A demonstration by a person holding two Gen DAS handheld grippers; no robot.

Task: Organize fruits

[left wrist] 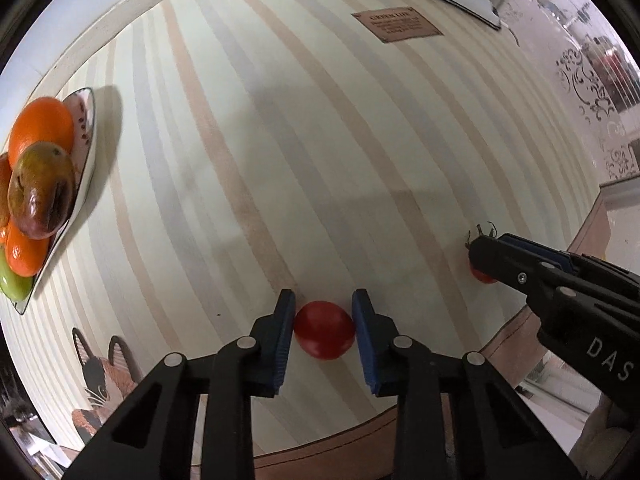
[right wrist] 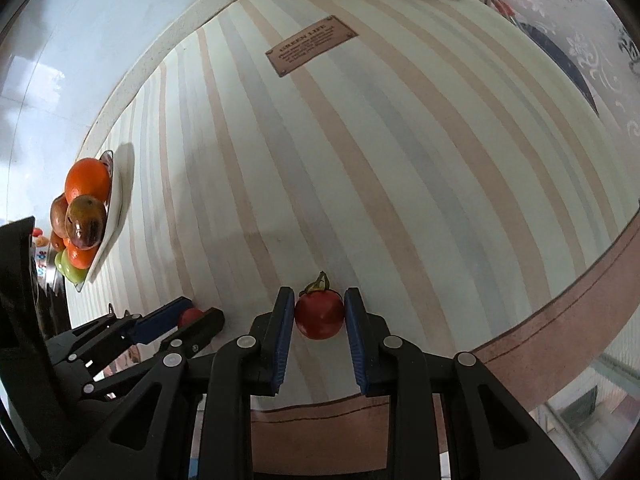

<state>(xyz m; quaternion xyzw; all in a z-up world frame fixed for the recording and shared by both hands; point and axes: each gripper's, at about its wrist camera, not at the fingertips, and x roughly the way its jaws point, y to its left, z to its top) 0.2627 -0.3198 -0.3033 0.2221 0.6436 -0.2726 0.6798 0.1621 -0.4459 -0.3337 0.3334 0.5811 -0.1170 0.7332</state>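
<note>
— What have you got in your left hand-held gripper (left wrist: 323, 330)?

— A smooth red tomato (left wrist: 324, 330), no stem showing. The blue pads (left wrist: 285, 332) press on it from both sides, low over the striped tabletop (left wrist: 280, 140).

— And the right one?

— My right hand-held gripper (right wrist: 319, 314) is pinching a second red tomato (right wrist: 319, 315), this one with a green stem sticking up at the far side. From the left camera I see that gripper off to the right, near the tabletop's edge, its tomato mostly hidden behind the fingers.

— Where's the rest of the fruit?

— On a white plate (left wrist: 86, 148) well off to the left — two oranges (left wrist: 40, 128), a brownish mango (left wrist: 42, 190) on top of the pile and something green (left wrist: 14, 284) at the near end. The two tomatoes are well apart from it.

— Anything else on the cloth?

— A brown label patch (right wrist: 310, 45) toward the far side, and a cat picture (left wrist: 106, 376) at the near left corner.
</note>
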